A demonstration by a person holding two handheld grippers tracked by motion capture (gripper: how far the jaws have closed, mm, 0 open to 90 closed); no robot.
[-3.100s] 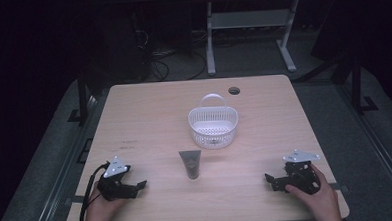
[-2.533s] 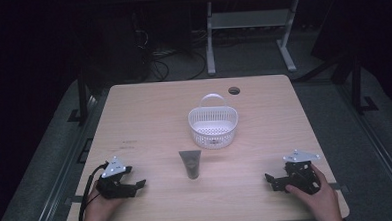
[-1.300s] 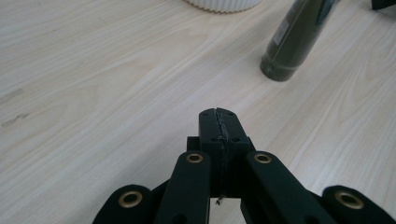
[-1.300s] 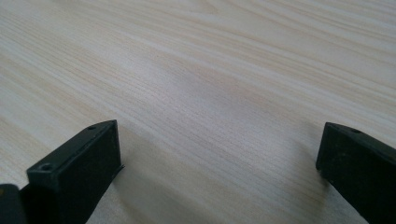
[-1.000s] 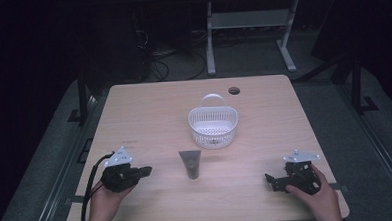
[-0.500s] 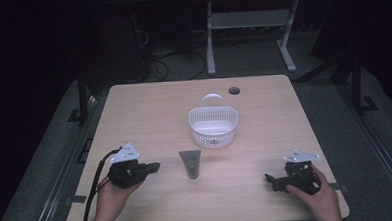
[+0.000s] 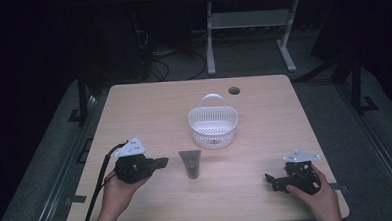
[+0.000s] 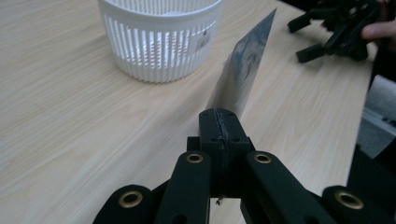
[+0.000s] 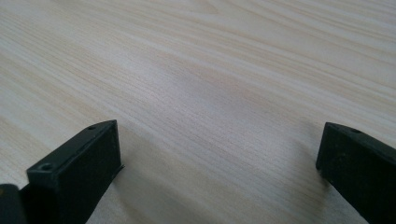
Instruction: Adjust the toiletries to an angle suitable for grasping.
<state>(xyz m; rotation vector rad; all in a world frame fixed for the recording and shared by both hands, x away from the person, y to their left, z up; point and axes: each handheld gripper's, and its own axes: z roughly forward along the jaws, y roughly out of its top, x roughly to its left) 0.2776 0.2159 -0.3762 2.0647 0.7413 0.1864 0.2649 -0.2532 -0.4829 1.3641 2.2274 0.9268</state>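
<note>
A dark grey squeeze tube [image 7: 190,164] stands cap-down at the middle of the wooden table [image 7: 149,107]; in the left gripper view the tube [image 8: 243,70] rises just past my jaws. My left gripper [image 7: 161,162] is shut with nothing between its jaws, its tip [image 8: 219,122] pointing at the tube from the left, a short gap away. My right gripper [image 7: 270,182] rests at the front right with jaws wide open. Between those jaws [image 9: 219,140] lies bare wood.
A white slatted basket [image 7: 213,126] with a handle stands behind the tube, and it looks empty [image 8: 159,37]. A round cable hole [image 7: 234,91] sits near the far edge. The other hand's gripper [image 8: 336,30] lies beyond the tube.
My left gripper has lifted off the front-left of the table and moved right toward the tube, still shut. The right gripper has stayed where it was.
</note>
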